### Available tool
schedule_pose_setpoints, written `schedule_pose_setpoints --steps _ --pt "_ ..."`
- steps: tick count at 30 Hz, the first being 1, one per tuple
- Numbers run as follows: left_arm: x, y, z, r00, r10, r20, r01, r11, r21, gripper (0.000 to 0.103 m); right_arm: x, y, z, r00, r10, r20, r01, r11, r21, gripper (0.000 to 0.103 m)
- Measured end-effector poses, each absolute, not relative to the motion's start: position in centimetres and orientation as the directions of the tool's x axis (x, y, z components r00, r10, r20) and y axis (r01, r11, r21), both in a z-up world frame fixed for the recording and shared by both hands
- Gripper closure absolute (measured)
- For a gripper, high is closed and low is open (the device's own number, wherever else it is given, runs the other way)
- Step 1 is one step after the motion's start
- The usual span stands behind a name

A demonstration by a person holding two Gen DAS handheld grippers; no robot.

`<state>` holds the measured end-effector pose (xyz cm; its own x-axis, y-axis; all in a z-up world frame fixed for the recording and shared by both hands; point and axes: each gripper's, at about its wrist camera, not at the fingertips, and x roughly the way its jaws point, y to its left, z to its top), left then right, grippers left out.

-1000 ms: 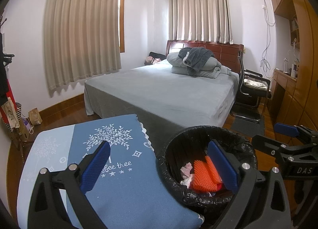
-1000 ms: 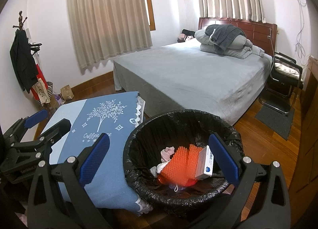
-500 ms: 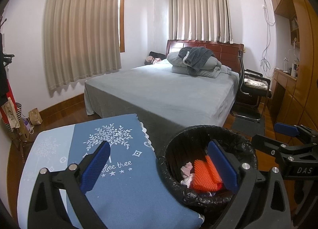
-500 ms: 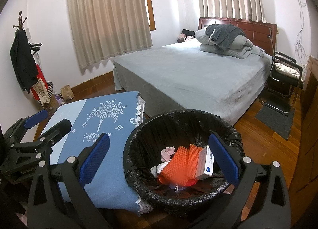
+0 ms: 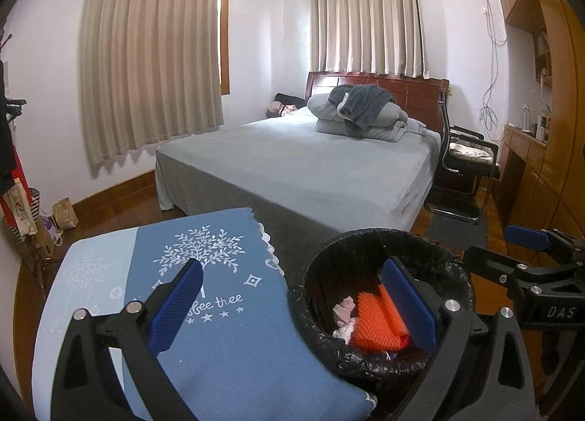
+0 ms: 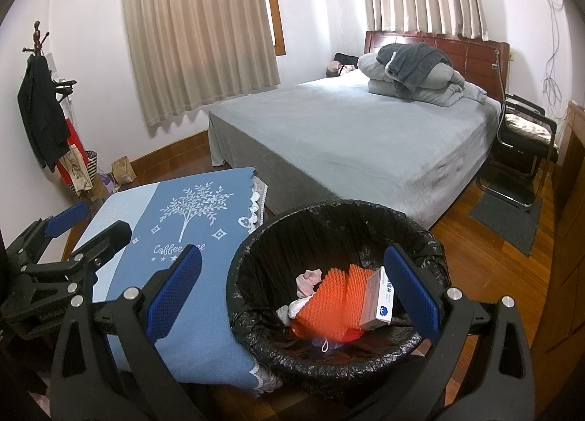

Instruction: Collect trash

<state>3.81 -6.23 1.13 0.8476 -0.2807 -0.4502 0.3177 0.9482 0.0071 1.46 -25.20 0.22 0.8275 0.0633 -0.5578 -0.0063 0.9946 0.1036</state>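
Left gripper (image 5: pixel 292 307) and right gripper (image 6: pixel 292 293): jaws wide, holding nothing, both above the desk (image 6: pixel 204 311) edge and the bin (image 6: pixel 256 249). Bin lined with black bag, just beside the blue-clothed desk, near the foot of the bed (image 6: pixel 365 136). Inside the bin: orange mesh (image 6: pixel 329 304), white box (image 6: pixel 378 298) leaning on it, pink scrap (image 6: pixel 309 280) alongside.

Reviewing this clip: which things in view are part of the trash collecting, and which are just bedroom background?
Part of the job:
- trash bin with black liner
- orange foam net, in the bin
- white box, in the bin
- crumpled tissue, in the bin
- left gripper and right gripper, both open and empty

Background:
- table with blue cloth
- bed
- chair
- coat rack
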Motion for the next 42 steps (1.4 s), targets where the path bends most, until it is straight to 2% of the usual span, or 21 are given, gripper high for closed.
schedule_pose_setpoints --steps 42 --pt "3.78 -6.22 1.08 0.846 -0.278 -0.454 0.317 0.948 0.010 0.006 1.50 -24.83 0.13 0.824 0.065 -0.563 -0.005 0.994 0.107 0.006"
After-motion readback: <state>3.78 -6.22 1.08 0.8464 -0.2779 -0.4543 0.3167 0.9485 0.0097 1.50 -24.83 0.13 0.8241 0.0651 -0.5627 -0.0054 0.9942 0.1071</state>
